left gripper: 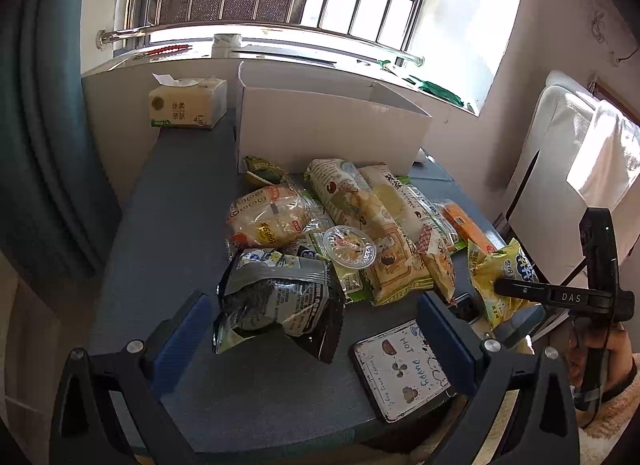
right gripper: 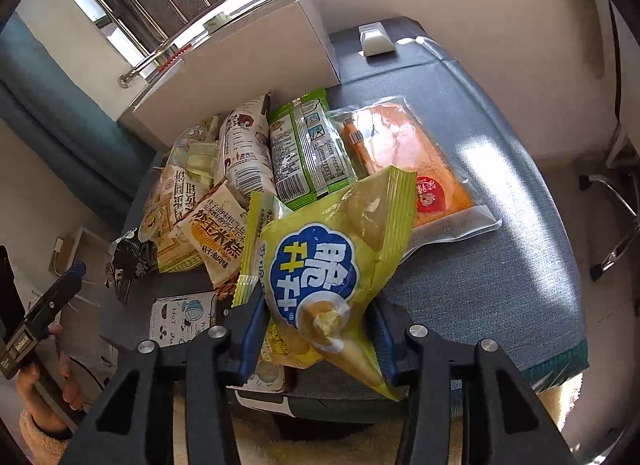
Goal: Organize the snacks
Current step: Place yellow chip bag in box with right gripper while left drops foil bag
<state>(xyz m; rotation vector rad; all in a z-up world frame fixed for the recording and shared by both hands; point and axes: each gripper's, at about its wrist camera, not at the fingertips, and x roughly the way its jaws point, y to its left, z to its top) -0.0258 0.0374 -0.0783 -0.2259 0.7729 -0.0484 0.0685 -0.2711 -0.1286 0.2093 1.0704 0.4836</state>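
Landmark for every entry: the white carton (left gripper: 332,129) at the window end of my blue-grey table (left gripper: 168,201), top open. Judged to be where the snacks go.

1. Snack pile (left gripper: 360,225). Directly in front of the carton, some packs touching its front wall. Long cream pillow packs, a green flat pack, a clear-wrapped bun.

2. Orange flat pack (right gripper: 404,157). Right edge of the pile, clear film wrapper. Probably slick; lift by a sealed end.

3. Yellow-green puffed bag (right gripper: 332,277). Nearest corner of the pile on the right side, well apart from the carton. My right gripper (right gripper: 316,329) is closed across its lower part, blue pads pressing in from both sides. Judged very light, air-filled, soft and crinkly, contents fragile. Film could slip; the crimped seam would be a safer hold than the pillowed middle, with no harder squeeze.

4. Grey-black bag (left gripper: 276,301). Near left side of the pile, crumpled. It sits between the wide-open fingers of my left gripper (left gripper: 316,325), which is not touching it. Soft and light, I judge; take it at its crimped edge.

5. Phone in a printed case (left gripper: 404,369). At the near table edge, farthest from the carton. Not a snack.

6. Clear lidded jelly cup (left gripper: 350,245). On top of the pile's middle. Small and rigid; grip across the rim.
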